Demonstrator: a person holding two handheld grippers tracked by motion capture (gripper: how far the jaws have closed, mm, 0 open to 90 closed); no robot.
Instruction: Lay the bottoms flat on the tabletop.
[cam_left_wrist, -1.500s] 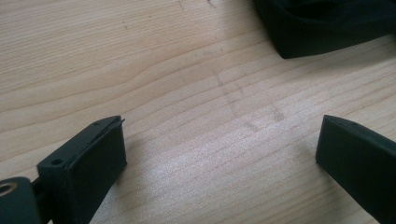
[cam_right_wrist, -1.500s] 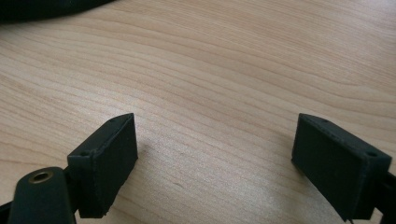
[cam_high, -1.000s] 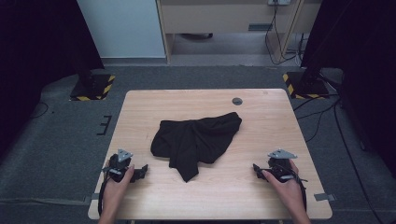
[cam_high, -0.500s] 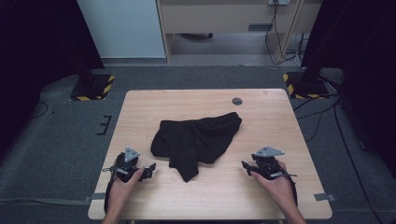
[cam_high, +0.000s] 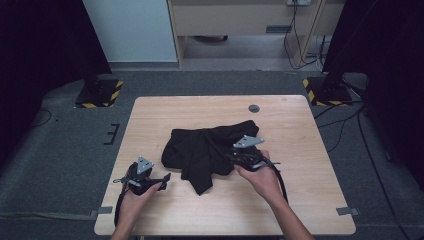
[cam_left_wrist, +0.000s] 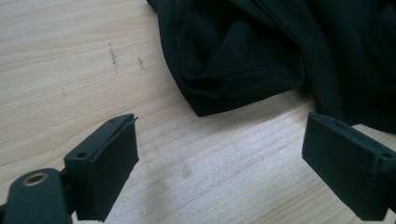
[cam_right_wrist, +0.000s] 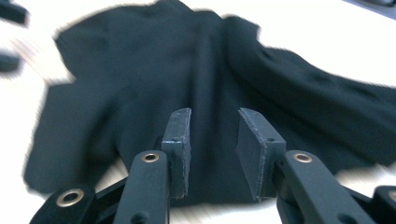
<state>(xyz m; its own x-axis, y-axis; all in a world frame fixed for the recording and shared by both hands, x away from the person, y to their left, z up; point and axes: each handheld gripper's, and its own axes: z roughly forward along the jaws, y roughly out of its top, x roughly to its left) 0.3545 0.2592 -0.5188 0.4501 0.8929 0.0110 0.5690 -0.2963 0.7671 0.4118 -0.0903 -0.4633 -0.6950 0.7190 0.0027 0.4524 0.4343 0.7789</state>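
A crumpled black garment lies in the middle of the wooden table. My left gripper rests near the front left, a short way off the cloth's left edge. Its jaws stand wide open and have just closed a little, with bare wood between them and the garment's folded hem ahead. My right gripper hovers at the garment's right front part, pointing left over it. Its jaws have just been closing to a narrow gap; the cloth lies beyond and under them, not pinched.
A small dark round disc sits near the table's back edge. Yellow-and-black striped stand bases rest on the grey floor behind both back corners. Cables trail on the floor at right.
My right hand has swung from the front right edge up and left onto the garment, its jaws narrowing. The left hand has crept slightly toward the cloth. The garment lies as before.
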